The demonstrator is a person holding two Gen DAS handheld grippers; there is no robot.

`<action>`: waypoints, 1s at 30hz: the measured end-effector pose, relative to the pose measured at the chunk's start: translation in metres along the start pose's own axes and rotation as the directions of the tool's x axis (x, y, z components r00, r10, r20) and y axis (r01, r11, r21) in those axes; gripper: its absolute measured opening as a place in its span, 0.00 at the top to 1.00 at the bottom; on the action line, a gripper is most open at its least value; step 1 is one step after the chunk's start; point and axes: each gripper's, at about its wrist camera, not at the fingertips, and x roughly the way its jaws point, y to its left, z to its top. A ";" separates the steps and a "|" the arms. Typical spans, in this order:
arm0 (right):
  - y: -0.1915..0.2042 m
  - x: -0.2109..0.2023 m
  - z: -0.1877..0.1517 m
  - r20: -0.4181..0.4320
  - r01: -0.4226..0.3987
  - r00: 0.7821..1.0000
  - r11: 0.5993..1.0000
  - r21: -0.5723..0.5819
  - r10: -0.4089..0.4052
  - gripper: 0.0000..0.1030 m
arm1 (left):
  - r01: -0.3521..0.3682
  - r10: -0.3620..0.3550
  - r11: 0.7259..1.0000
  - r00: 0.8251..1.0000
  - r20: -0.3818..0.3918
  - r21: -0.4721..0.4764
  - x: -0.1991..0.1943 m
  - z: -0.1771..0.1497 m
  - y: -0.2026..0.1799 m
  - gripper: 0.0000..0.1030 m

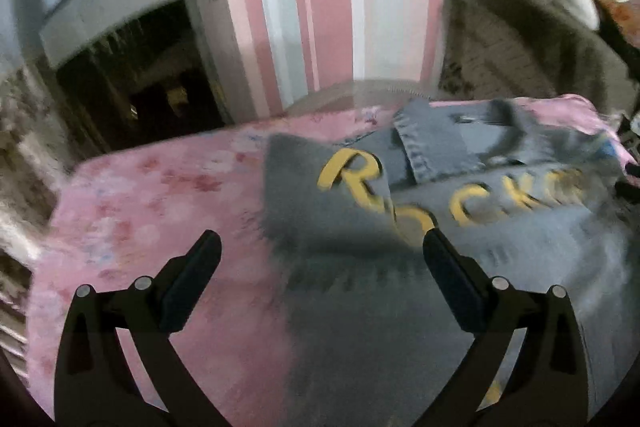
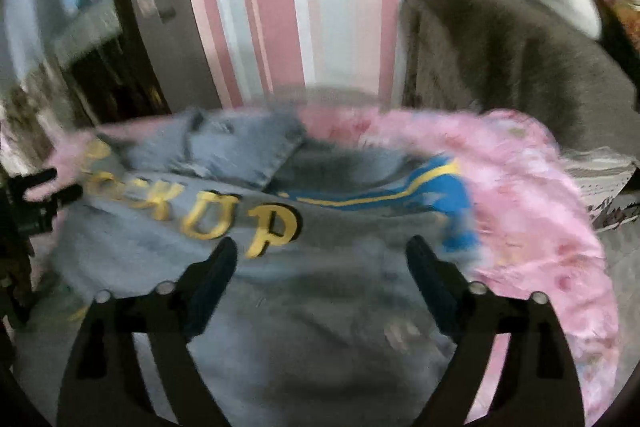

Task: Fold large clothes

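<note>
A grey sweatshirt [image 1: 360, 287] with yellow lettering lies spread on the pink floral bedspread [image 1: 140, 207]. Above the sweatshirt, the left gripper [image 1: 320, 247] and the right gripper [image 2: 322, 247] both hold their jaws wide apart, gripping nothing.

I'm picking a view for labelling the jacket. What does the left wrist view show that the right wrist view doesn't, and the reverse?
Left only: the yellow "R" at the start of the lettering and the left hand-held gripper, open above the jacket.
Right only: the letters "UP", a blue and yellow sleeve and the open right hand-held gripper.
Both: the grey jacket with its denim collar, the pink cover and the striped wall.
</note>
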 end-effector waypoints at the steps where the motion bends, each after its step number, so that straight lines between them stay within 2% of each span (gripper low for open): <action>1: -0.004 -0.021 -0.009 0.024 0.003 1.000 1.000 -0.003 -0.003 0.11 | -0.006 0.006 1.000 1.000 0.028 0.002 -0.023 -0.011 0.007 0.03; 3: -0.012 -0.057 -0.029 0.040 0.014 0.999 1.000 0.006 -0.014 0.11 | -0.011 0.011 1.000 0.998 0.068 0.003 -0.063 -0.038 0.023 0.03; 6: -0.018 -0.118 -0.072 0.076 0.016 0.997 1.000 -0.025 -0.014 0.11 | -0.118 0.111 0.992 0.985 0.131 0.047 -0.125 -0.094 0.028 0.03; 9: -0.018 -0.162 -0.120 0.082 0.047 0.996 0.997 -0.054 -0.042 0.11 | -0.127 0.120 0.991 0.983 0.140 0.040 -0.169 -0.145 0.031 0.03; 13: -0.020 -0.194 -0.174 0.066 0.083 0.995 0.995 -0.052 -0.079 0.11 | -0.101 0.103 0.995 0.985 0.137 -0.026 -0.215 -0.209 0.035 0.03; 17: -0.017 -0.207 -0.215 0.040 0.089 0.995 0.996 -0.015 -0.088 0.11 | -0.077 0.088 0.993 0.990 0.110 -0.094 -0.232 -0.249 0.031 0.03; 20: -0.014 -0.211 -0.242 0.010 0.065 0.998 0.997 0.029 -0.065 0.11 | -0.066 0.075 0.991 0.994 0.077 -0.117 -0.236 -0.270 0.021 0.03; 22: -0.011 -0.209 -0.257 -0.005 0.058 0.998 0.998 0.041 -0.058 0.11 | -0.055 0.060 0.991 0.997 0.037 -0.118 -0.232 -0.281 0.013 0.03; 24: -0.011 -0.206 -0.267 -0.016 0.052 0.999 0.997 0.062 -0.051 0.12 | -0.066 0.070 0.994 0.997 0.044 -0.093 -0.234 -0.282 0.007 0.03; 27: -0.010 -0.202 -0.274 -0.023 0.029 0.999 0.997 0.077 -0.027 0.41 | -0.016 0.014 0.993 1.000 -0.011 -0.120 -0.226 -0.280 0.006 0.03; 28: -0.008 -0.202 -0.274 -0.015 0.029 0.999 0.997 0.073 -0.028 0.46 | -0.024 0.021 0.992 1.000 -0.023 -0.123 -0.224 -0.281 0.004 0.03; 30: -0.003 -0.202 -0.275 -0.014 0.023 1.000 0.998 0.057 -0.022 0.55 | -0.016 0.009 0.994 0.998 -0.060 -0.110 -0.217 -0.282 -0.001 0.11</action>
